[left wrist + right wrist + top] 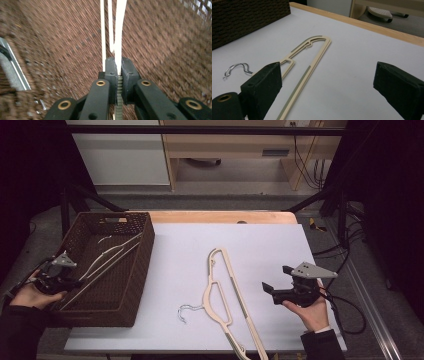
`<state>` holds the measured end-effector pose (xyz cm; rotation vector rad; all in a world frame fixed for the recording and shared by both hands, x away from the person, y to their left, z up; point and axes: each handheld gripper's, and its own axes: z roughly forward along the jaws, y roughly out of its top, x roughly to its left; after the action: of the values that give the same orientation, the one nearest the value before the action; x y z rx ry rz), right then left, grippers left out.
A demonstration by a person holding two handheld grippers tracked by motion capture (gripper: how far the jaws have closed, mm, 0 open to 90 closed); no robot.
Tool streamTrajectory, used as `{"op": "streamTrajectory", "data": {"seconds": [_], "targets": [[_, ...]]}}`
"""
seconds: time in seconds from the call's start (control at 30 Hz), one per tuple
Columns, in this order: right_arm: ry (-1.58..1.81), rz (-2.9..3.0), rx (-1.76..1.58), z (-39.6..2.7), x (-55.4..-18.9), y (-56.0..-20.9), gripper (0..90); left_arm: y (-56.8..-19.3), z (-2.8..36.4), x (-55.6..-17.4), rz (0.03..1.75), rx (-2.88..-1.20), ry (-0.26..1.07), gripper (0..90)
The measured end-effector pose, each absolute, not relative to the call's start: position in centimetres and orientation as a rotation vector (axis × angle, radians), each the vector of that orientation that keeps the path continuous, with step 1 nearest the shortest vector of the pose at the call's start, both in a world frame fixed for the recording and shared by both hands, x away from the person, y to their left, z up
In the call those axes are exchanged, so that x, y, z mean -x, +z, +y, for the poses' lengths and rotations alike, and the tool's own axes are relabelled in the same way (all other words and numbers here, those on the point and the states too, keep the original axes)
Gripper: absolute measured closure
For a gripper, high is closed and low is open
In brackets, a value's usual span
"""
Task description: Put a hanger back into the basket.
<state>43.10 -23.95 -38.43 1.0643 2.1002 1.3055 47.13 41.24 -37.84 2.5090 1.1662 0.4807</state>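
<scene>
Jaws of the left gripper (119,75) are clamping one end of a cream hanger (119,35), whose bars are running straight ahead of the pads over the woven floor of the brown basket (141,270). Just beyond the right gripper (276,281), whose jaws are standing wide apart with nothing between them, a second cream hanger (222,290) is lying flat on the white table (270,245), its metal hook (235,68) pointing away to the left of the left jaw.

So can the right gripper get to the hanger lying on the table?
Probably yes. The right gripper has its jaws wide open and empty, and the cream hanger lies flat on the white table just beside it with nothing in between. The left gripper is busy holding another hanger in the basket.
</scene>
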Motion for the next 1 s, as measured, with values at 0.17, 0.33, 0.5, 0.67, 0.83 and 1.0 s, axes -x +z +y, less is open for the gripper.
{"op": "streamTrajectory", "data": {"seconds": [0.17, 0.33, 0.5, 0.67, 0.83, 1.0], "targets": [[1.297, 2.105, -1.051, -23.5, -43.1, -38.3, 8.7, -37.5, 40.4, -46.5, 1.101, -2.526, 0.467, 74.3], [1.291, 2.107, -1.029, -23.2, -43.0, -38.0, 9.4, -36.1, 39.7, -45.6, 1.069, -2.451, 0.534, 63.5], [1.289, 2.122, -1.027, -22.7, -43.0, -37.7, 8.8, -34.2, 38.5, -44.6, 0.997, -2.356, 0.617, 47.4], [1.299, 2.131, -1.025, -22.0, -43.1, -37.3, 7.7, -33.2, 36.3, -43.8, 0.925, -2.234, 0.67, 32.9], [1.332, 2.12, -1.007, -21.6, -43.0, -36.7, 6.6, -32.8, 33.1, -42.4, 0.876, -2.054, 0.67, 21.0], [1.382, 2.081, -1.005, -21.6, -42.9, -36.4, 5.4, -33.0, 30.4, -41.4, 0.827, -1.928, 0.642, 16.4]]}}
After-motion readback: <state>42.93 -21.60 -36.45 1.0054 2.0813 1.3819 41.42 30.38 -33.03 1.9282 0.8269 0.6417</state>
